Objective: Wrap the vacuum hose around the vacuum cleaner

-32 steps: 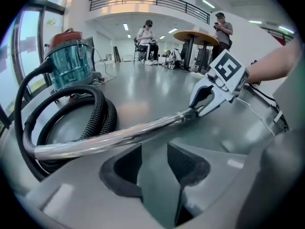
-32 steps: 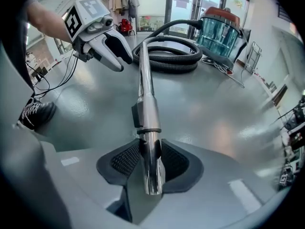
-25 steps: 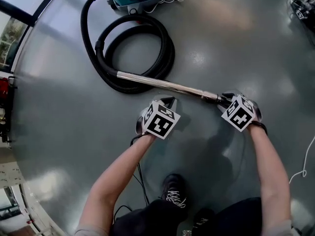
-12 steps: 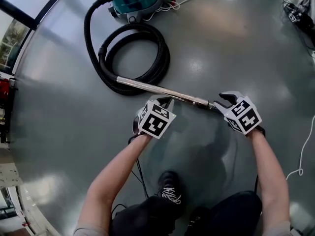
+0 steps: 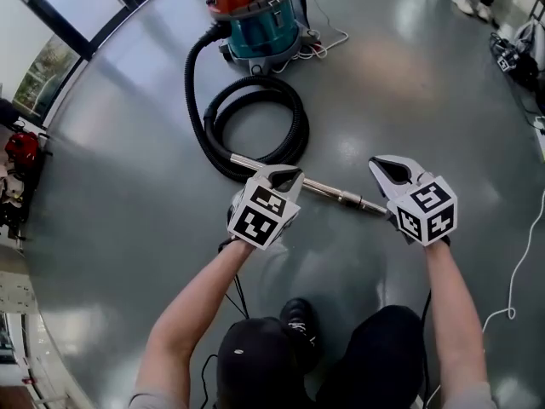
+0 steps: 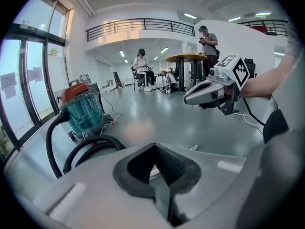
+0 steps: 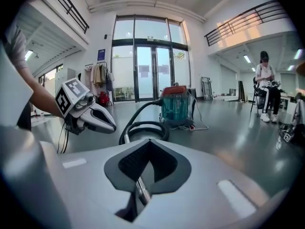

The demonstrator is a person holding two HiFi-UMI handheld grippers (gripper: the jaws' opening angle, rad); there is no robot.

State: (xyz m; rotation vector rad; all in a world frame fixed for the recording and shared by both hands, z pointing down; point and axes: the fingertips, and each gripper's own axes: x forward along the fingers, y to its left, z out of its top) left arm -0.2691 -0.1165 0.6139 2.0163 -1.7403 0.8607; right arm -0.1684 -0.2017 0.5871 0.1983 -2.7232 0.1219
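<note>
The teal vacuum cleaner (image 5: 255,11) with its red lid stands on the grey floor at the top of the head view. Its black hose (image 5: 294,126) lies coiled in front of it and ends in a metal wand (image 5: 328,192) flat on the floor. My left gripper (image 5: 285,177) hovers shut over the wand's middle. My right gripper (image 5: 387,170) is shut and empty, raised just beyond the wand's free end. The right gripper view shows the wand (image 7: 141,192) below the closed jaws and the vacuum (image 7: 177,104) ahead. The left gripper view has the vacuum (image 6: 83,111) at left.
A white cord (image 5: 328,41) lies beside the vacuum and another cable (image 5: 511,288) runs along the right. Glass walls (image 5: 51,58) line the left side. People sit and stand near a round table (image 6: 188,58) far off. My shoe (image 5: 294,318) is below the grippers.
My right gripper has come off the wand's end and lifted clear. The wand now lies on the floor. The view has pulled back, so the vacuum shows fully.
</note>
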